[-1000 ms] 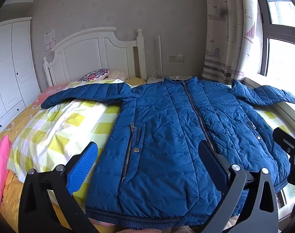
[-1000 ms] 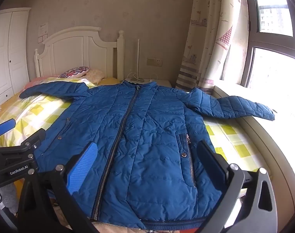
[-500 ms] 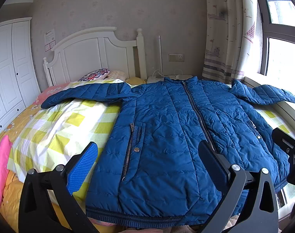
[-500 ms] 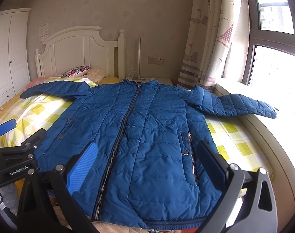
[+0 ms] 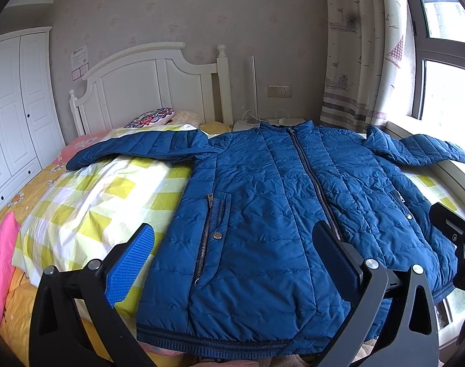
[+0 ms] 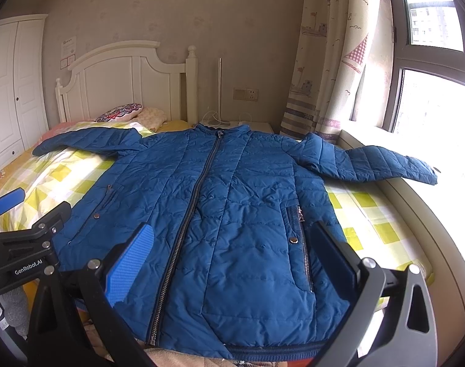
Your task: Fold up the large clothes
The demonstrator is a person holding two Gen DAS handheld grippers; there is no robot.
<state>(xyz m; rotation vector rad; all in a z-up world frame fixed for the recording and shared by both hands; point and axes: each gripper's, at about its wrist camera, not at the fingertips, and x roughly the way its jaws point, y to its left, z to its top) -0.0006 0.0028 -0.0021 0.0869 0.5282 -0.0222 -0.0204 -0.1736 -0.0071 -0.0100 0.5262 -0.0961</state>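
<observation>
A blue quilted jacket (image 5: 281,214) is spread flat, zipped, on the bed (image 5: 88,195), sleeves outstretched. Above its near hem, the left gripper (image 5: 232,253) and right gripper (image 6: 232,250) are held wide apart, empty.

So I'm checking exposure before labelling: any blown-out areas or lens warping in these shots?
Right wrist view: the window is blown out white, washing over the quilted blue jacket's sleeve cuff. Left wrist view: milder glare at its window. Both views: fisheye bending, dark corners.
</observation>
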